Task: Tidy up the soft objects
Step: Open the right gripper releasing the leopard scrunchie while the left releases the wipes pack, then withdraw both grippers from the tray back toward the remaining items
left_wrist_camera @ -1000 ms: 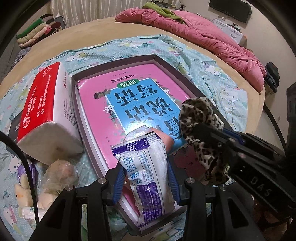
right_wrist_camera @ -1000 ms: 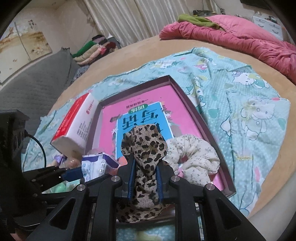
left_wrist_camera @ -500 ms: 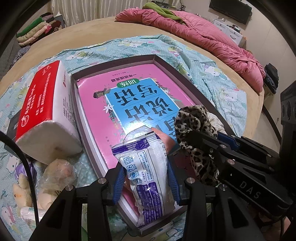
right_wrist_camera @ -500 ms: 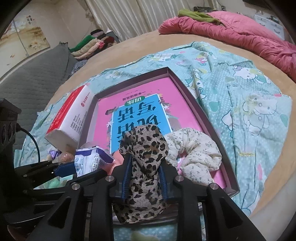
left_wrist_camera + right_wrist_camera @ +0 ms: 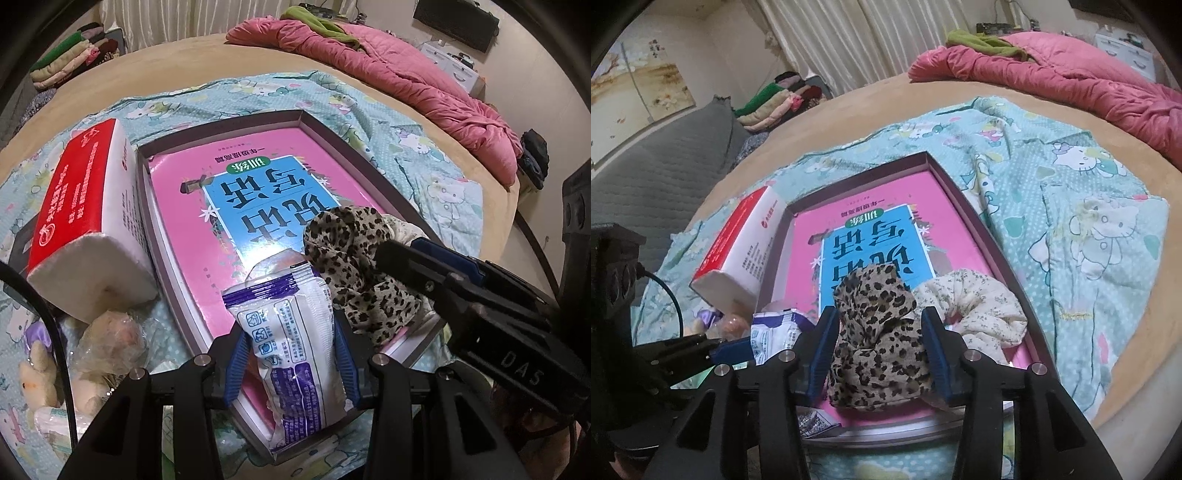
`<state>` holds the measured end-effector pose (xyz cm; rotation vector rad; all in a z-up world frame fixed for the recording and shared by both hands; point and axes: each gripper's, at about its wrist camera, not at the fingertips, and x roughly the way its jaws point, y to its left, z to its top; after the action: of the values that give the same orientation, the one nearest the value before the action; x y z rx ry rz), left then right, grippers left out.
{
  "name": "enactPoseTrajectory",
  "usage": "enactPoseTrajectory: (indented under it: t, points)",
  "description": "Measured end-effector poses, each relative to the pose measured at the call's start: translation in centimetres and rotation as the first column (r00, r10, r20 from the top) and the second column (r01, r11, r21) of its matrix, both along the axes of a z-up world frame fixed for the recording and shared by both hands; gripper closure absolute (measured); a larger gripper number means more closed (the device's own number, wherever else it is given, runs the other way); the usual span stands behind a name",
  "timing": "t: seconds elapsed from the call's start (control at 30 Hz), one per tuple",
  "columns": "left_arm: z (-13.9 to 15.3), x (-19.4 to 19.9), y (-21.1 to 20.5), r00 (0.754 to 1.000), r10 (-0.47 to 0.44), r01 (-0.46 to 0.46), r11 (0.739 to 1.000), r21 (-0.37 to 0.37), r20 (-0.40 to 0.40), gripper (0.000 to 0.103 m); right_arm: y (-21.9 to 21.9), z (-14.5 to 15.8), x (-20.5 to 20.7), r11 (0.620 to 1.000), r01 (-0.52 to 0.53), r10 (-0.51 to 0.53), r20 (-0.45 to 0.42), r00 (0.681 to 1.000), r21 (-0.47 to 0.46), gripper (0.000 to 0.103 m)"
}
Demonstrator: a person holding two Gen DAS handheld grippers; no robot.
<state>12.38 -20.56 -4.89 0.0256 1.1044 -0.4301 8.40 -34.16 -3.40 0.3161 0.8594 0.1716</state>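
The leopard-print scrunchie (image 5: 879, 343) is thin, soft, matt cloth, crumpled into folds; the cream floral scrunchie (image 5: 975, 310) right of it looks like gathered cotton. The wipes packet (image 5: 295, 347) is glossy, wrinkled plastic film. The pink book cover (image 5: 184, 206) is smooth and slightly shiny, the tray (image 5: 336, 136) matt card. The tissue pack (image 5: 85, 206) wears shiny film. The fingers (image 5: 932, 354) carry ribbed blue plastic pads. The cartoon-print sheet (image 5: 1071, 206) is matt woven cloth.

right gripper (image 5: 880, 347) jaws opening | leopard scrunchie (image 5: 877, 334) between them | in tray (image 5: 964, 199) beside cream scrunchie (image 5: 975, 306)
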Motion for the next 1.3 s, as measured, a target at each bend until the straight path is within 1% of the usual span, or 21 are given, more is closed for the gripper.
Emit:
enactPoseTrajectory:
  t: [0.07, 0.2, 0.3, 0.4, 0.5, 0.57, 0.7, 0.77, 0.87, 0.97, 1.07, 1.3]
  points:
    - [0.0, 0.0, 0.0, 1.000, 0.000, 0.000, 1.000, -0.007, -0.003, 0.060, -0.4, 0.1, -0.1, 1.000, 0.014, -0.014, 0.005, 1.000, 0.008, 0.055]
    - [0.1, -0.1, -0.1, 1.000, -0.008, 0.008, 1.000, -0.013, -0.001, 0.060, -0.9, 0.3, -0.1, 0.999, 0.037, -0.038, 0.010, 0.999, 0.013, 0.047]
    - [0.1, -0.1, -0.2, 1.000, -0.008, 0.008, 1.000, -0.014, -0.003, 0.058, -1.3, 0.4, -0.2, 0.999, 0.052, -0.052, 0.015, 0.999, 0.012, 0.045]
    - [0.1, -0.1, -0.2, 1.000, -0.008, 0.008, 1.000, -0.013, 0.002, 0.054, -1.5, 0.4, -0.2, 0.998, 0.062, -0.062, 0.017, 0.998, 0.014, 0.041]
    - [0.2, -0.2, -0.3, 1.000, -0.007, 0.007, 1.000, -0.009, 0.010, 0.049, -1.7, 0.5, -0.4, 0.997, 0.069, -0.070, 0.019, 0.997, 0.018, 0.041]
    - [0.3, -0.2, -0.2, 1.000, -0.006, 0.006, 1.000, -0.009, 0.014, 0.044, -1.8, 0.6, -0.4, 0.997, 0.073, -0.073, 0.022, 0.997, 0.018, 0.041]
    - [0.7, -0.3, -0.1, 1.000, -0.005, 0.005, 1.000, -0.003, 0.028, 0.041, -1.9, 0.7, -0.5, 0.997, 0.079, -0.080, 0.027, 0.996, 0.018, 0.041]
    - [1.0, -0.4, 0.0, 0.999, 0.001, -0.001, 1.000, 0.001, 0.035, 0.037, -1.9, 0.8, -0.5, 0.996, 0.085, -0.086, 0.031, 0.996, 0.016, 0.040]
    - [1.7, -0.6, 0.3, 0.999, 0.007, -0.007, 1.000, 0.002, 0.054, 0.036, -2.2, 1.1, -0.6, 0.995, 0.103, -0.104, 0.040, 0.994, 0.012, 0.040]
    - [2.6, -1.0, 0.7, 0.996, 0.027, -0.029, 0.999, 0.027, 0.088, 0.035, -2.3, 1.3, -0.7, 0.993, 0.118, -0.118, 0.045, 0.992, 0.005, 0.031]
    - [3.4, -1.4, 1.1, 0.993, 0.037, -0.041, 0.998, 0.037, 0.109, 0.029, -2.3, 1.7, -0.9, 0.993, 0.122, -0.121, 0.057, 0.991, -0.007, 0.031]
    - [4.4, -1.9, 2.4, 0.989, 0.070, -0.076, 0.996, 0.042, 0.127, 0.025, -1.7, 2.8, -1.4, 0.991, 0.128, -0.123, 0.090, 0.988, -0.048, 0.029]
